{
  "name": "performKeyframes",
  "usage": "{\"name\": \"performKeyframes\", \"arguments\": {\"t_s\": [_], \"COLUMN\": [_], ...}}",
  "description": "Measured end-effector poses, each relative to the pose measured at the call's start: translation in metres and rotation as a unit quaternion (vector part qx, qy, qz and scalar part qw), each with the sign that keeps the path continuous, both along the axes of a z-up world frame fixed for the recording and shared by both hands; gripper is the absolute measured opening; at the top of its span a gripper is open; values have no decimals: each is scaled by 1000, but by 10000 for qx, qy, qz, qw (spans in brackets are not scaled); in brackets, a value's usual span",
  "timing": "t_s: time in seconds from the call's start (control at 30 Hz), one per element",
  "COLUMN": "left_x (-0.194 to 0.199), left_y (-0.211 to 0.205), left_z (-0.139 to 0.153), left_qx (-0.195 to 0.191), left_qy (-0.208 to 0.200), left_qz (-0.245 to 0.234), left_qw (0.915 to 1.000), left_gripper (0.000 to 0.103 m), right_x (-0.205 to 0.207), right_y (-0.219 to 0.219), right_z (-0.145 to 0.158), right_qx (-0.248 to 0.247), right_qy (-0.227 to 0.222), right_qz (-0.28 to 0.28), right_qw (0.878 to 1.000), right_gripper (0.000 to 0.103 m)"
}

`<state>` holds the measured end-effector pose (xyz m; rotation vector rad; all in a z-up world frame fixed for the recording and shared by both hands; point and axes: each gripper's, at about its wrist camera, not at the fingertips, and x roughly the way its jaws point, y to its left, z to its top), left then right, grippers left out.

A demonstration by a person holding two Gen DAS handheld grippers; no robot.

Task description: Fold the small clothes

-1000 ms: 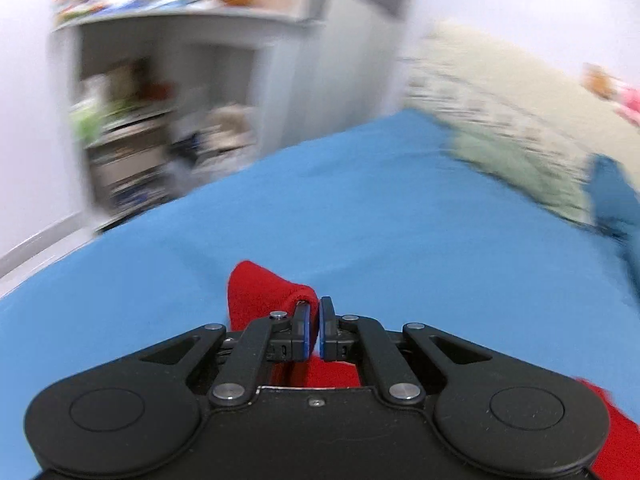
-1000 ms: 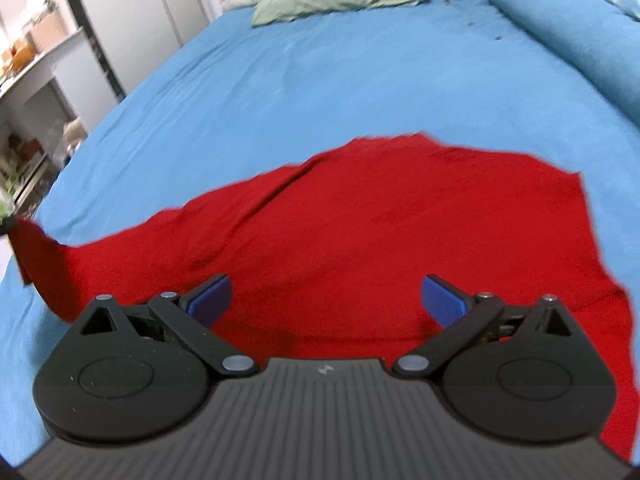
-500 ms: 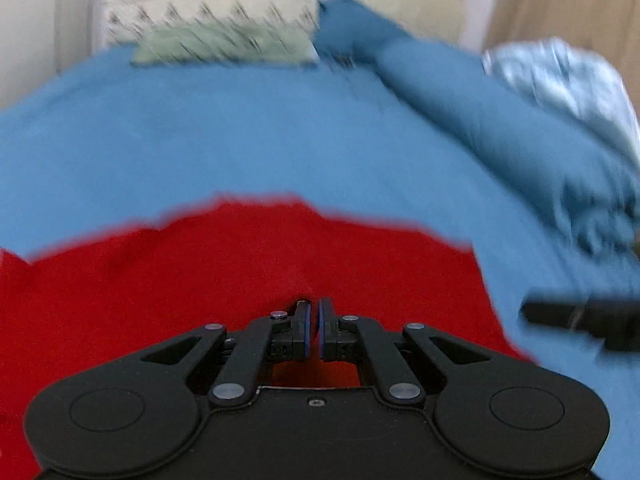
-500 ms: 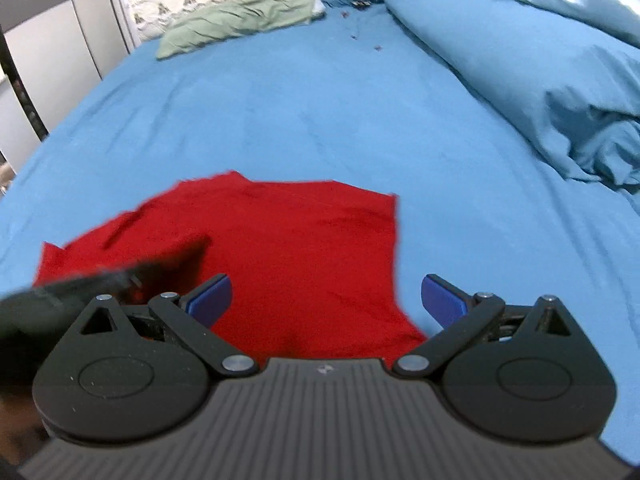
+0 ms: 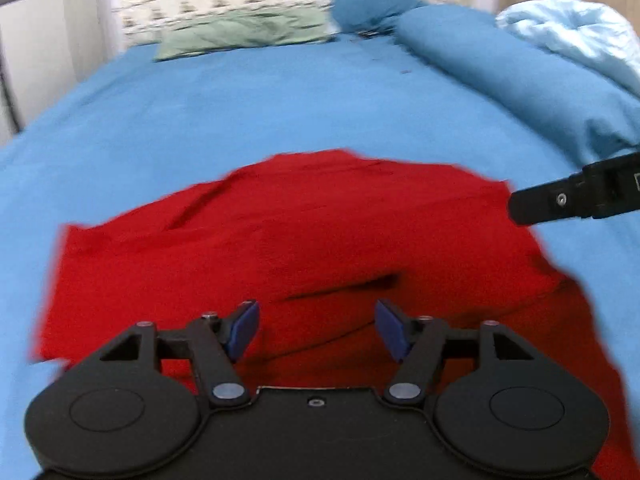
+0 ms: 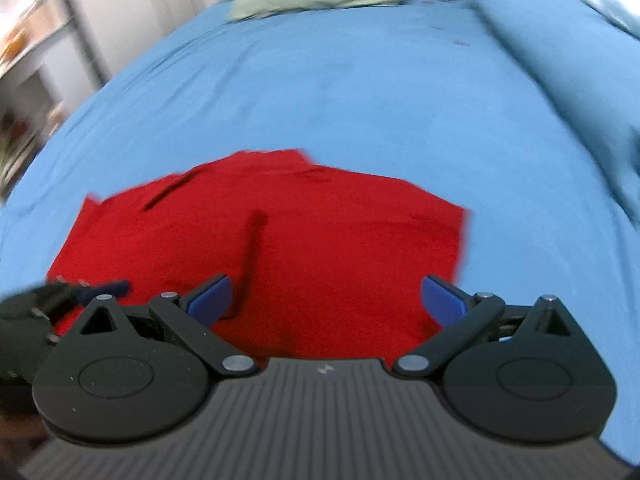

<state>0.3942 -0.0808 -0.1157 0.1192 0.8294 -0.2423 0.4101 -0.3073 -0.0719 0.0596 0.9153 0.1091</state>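
A red garment point(image 5: 304, 232) lies folded over on the blue bed sheet point(image 5: 240, 100), with a few creases. It also shows in the right wrist view point(image 6: 304, 232). My left gripper point(image 5: 317, 328) is open and empty, just above the garment's near part. My right gripper point(image 6: 326, 300) is open and empty, over the garment's near edge. A finger of the right gripper point(image 5: 576, 196) shows at the right edge of the left wrist view, above the garment's right corner. The left gripper's tip point(image 6: 84, 292) shows at the left of the right wrist view.
A rolled blue duvet point(image 5: 520, 80) and a pale blue blanket point(image 5: 576, 32) lie along the right side of the bed. A green pillow point(image 5: 248, 36) and a patterned headboard cloth point(image 5: 224, 4) are at the far end. Shelves point(image 6: 24, 80) stand at the left.
My left gripper has opened and let go of the red garment after carrying its edge across. The garment now lies folded over. My right gripper stayed open and shifted left.
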Motion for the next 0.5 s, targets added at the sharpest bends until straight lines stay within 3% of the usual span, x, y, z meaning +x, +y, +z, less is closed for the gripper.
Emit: {"name": "performKeyframes", "arguments": {"t_s": [0.1, 0.23, 0.33, 0.37, 0.43, 0.5], "left_x": [-7, -5, 0, 3, 8, 15], "left_y": [40, 95, 119, 124, 131, 136], "left_z": [-1, -12, -21, -23, -30, -35], "left_qx": [298, 514, 581, 575, 547, 516], "left_qy": [53, 213, 216, 239, 296, 321], "left_qz": [475, 1067, 1274, 1314, 1367, 1387], "left_qw": [9984, 9927, 9899, 9894, 9887, 9885], "left_gripper": [70, 70, 69, 69, 69, 69], "right_x": [14, 19, 24, 27, 34, 39], "right_y": [49, 110, 141, 146, 153, 158], "right_z": [-10, -36, -61, -65, -72, -76], "right_qx": [-610, -1538, -1818, -1842, -1856, -1818], "right_qy": [-26, -210, -200, -170, -150, -137], "right_qz": [940, 2064, 2587, 2603, 2515, 2468], "right_qw": [9937, 9661, 9485, 9476, 9498, 9518], "right_gripper": [103, 101, 81, 74, 70, 57]}}
